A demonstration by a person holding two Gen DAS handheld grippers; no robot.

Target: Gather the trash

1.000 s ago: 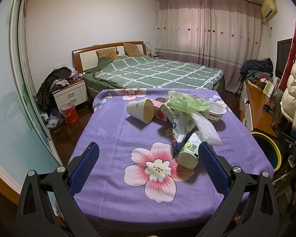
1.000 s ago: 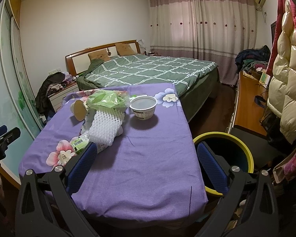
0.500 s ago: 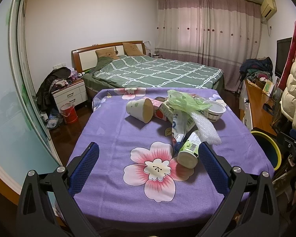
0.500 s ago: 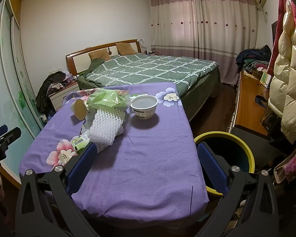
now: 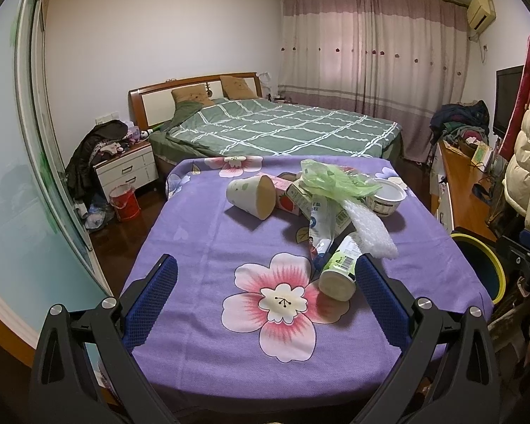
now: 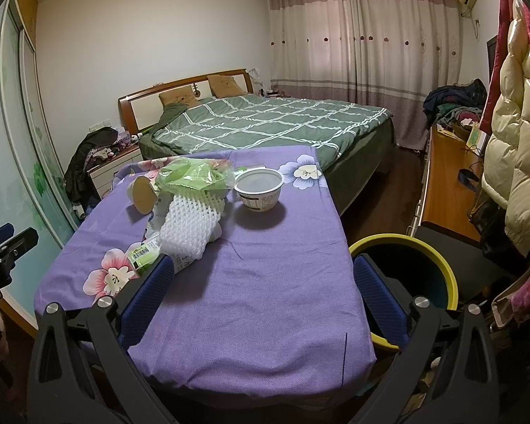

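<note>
A heap of trash lies on the purple flowered tablecloth (image 5: 201,233): a tipped paper cup (image 5: 251,196), a strawberry carton (image 5: 284,190), a green plastic bag (image 5: 335,180), white foam netting (image 5: 369,229), a green-labelled bottle (image 5: 339,266) and a white bowl (image 5: 388,198). My left gripper (image 5: 265,295) stands open at the near edge, its right finger close beside the bottle. My right gripper (image 6: 263,298) is open over bare cloth, short of the foam netting (image 6: 190,228) and bowl (image 6: 259,190). A yellow-rimmed bin (image 6: 406,265) stands right of the table.
A bed with a green checked cover (image 5: 282,130) lies behind the table. A white nightstand (image 5: 127,169) and a red bucket (image 5: 123,203) are at left. A wooden desk (image 6: 445,183) and hanging coats (image 6: 512,148) line the right side. The other gripper (image 6: 3,251) shows at far left.
Both views have crept slightly toward the table; the trash sits a touch closer. Both grippers stay open and nothing on the table has moved.
</note>
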